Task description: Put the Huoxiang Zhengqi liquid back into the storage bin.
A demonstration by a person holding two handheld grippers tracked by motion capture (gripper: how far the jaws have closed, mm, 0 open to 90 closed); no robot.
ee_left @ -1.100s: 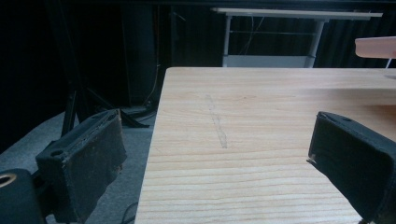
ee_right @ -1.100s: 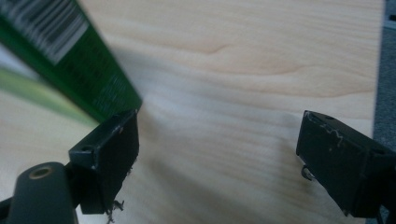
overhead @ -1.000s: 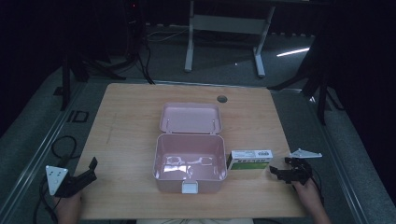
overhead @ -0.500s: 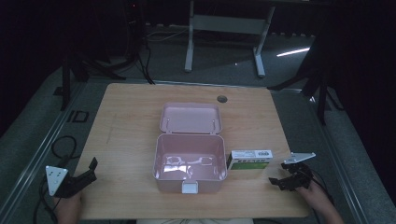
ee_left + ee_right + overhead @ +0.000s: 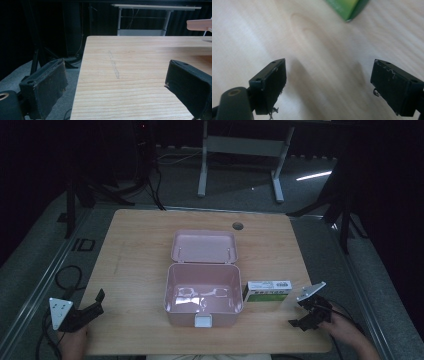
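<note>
A pink plastic box (image 5: 202, 295) stands open in the middle of the wooden table (image 5: 140, 250), its lid (image 5: 204, 246) folded back flat and its inside bare. A green and white carton (image 5: 267, 291) lies just right of the box. My right gripper (image 5: 306, 316) is open near the front right corner, a short way right of the carton and apart from it. In the right gripper view the gripper (image 5: 327, 80) tilts down at bare wood, with the carton's corner (image 5: 347, 7) at the top. My left gripper (image 5: 98, 304) is open at the front left edge; its view (image 5: 117, 82) has nothing between the jaws.
A round cable hole (image 5: 238, 226) sits at the table's far edge. Grey floor, cables and a white desk frame (image 5: 240, 145) lie beyond the table. The pink lid's edge (image 5: 200, 24) pokes in at the far right of the left gripper view.
My right gripper has drawn back from the carton toward the table's near edge and tipped downward. The left gripper, box and carton have not moved.
</note>
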